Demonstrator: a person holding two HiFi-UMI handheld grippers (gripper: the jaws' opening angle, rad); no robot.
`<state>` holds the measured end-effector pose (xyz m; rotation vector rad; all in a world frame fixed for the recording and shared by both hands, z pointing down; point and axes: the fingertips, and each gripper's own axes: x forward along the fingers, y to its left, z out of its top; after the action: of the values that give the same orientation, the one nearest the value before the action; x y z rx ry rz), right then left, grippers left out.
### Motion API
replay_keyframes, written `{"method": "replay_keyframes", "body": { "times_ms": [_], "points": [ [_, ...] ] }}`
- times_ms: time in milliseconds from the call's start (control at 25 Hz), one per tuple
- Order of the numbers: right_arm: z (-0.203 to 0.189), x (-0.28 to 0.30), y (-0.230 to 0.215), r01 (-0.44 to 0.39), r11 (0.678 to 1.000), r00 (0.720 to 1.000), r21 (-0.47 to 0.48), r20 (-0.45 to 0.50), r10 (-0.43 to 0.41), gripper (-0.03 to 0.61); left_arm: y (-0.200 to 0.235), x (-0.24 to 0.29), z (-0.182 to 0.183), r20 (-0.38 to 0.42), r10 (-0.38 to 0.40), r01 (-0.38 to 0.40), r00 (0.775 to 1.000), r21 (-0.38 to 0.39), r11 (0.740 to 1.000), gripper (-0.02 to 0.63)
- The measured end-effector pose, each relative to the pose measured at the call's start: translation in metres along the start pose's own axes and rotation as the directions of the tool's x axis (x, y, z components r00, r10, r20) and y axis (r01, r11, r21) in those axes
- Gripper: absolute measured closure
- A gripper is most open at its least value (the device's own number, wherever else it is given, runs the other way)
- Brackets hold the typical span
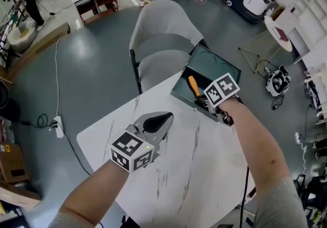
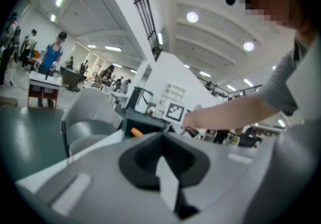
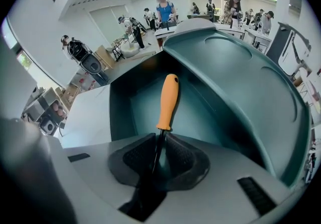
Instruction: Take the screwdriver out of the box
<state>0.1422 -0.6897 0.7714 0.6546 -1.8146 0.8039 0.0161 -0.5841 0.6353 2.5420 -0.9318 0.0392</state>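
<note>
We hold a gripper in each hand. Our right gripper (image 3: 158, 153) is pinching the screwdriver (image 3: 167, 101). Its two black jaws press on the thin dark shaft from both sides, right below the orange handle. The handle sticks straight out in front of the jaws, pointing away from us.

The screwdriver is in the green box (image 3: 120, 102). The box floor and walls are all around the handle, in front of the gripper and a bit below it. We cannot tell if the screwdriver is lying on the floor of the box or lifted a little. The lid (image 3: 235, 77) of the box stands open on the right side of the gripper and leans back.

Our left gripper (image 2: 161, 157) has its jaws pressed together, with nothing between them. It is over the white table (image 1: 204, 165), well apart from the box. The box and our right arm are out in front of it and to its right. A grey chair (image 1: 162, 38) stands in front of it too, past the edge of the table and beside the box.
</note>
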Motion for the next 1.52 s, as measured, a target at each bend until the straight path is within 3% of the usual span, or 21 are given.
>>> {"method": "replay_keyframes", "body": {
  "times_ms": [320,760,1200,1520],
  "points": [
    [-0.001,0.002,-0.007,0.062,0.997,0.998,-0.040,-0.007,-0.062,0.557,0.001,0.001,-0.005,-0.005,0.001,-0.001,1.000,-0.006,1.000,0.617],
    [0.001,-0.010,0.000,0.018,0.998,0.998,-0.054,0.053,-0.016,0.561,-0.001,-0.005,-0.004,0.002,0.003,-0.003,1.000,-0.014,1.000,0.617],
    [0.009,-0.053,0.008,0.024,0.999,0.990,-0.044,0.137,-0.018,0.561,-0.013,-0.014,0.015,0.031,-0.008,0.008,0.999,-0.013,1.000,0.617],
    [0.015,-0.104,0.042,0.023,0.999,0.976,-0.028,0.218,-0.017,0.561,-0.035,-0.041,0.041,0.065,-0.036,0.036,0.997,0.004,0.999,0.617]
  ]
}}
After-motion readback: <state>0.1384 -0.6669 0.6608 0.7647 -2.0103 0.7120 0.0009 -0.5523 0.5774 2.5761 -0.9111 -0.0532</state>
